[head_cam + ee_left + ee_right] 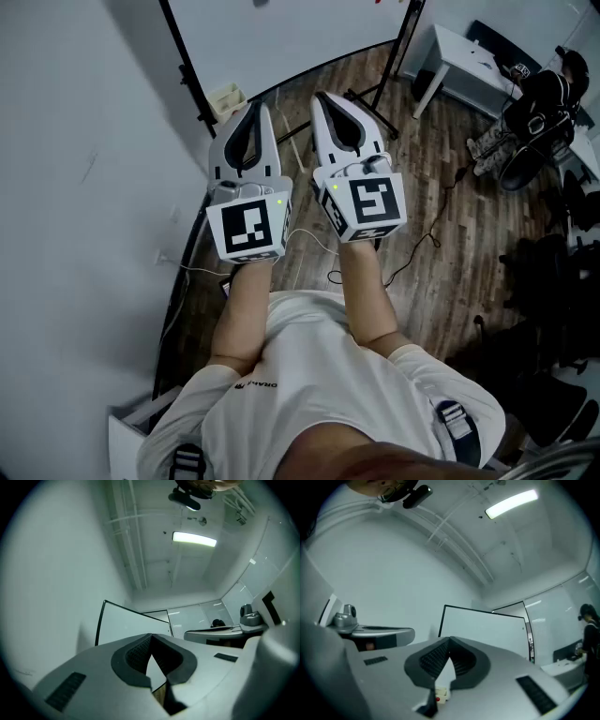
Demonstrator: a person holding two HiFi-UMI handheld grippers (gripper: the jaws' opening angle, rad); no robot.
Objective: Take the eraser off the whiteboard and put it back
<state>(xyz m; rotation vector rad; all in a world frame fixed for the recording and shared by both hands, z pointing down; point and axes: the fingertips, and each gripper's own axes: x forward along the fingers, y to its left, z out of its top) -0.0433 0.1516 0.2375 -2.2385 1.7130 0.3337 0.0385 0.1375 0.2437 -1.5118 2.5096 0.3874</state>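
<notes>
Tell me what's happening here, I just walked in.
A person holds a two-jaw gripper in each hand, side by side out in front of the chest, aimed toward the whiteboard on its stand. The left gripper and right gripper are both shut, with nothing between the jaws. Neither touches the board. I cannot make out the eraser for sure, so the task looks not yet begun.

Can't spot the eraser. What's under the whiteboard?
Black stand legs on wood floor, a small cream tray by one leg. No eraser in sight; the left gripper and right gripper hide some floor there.
</notes>
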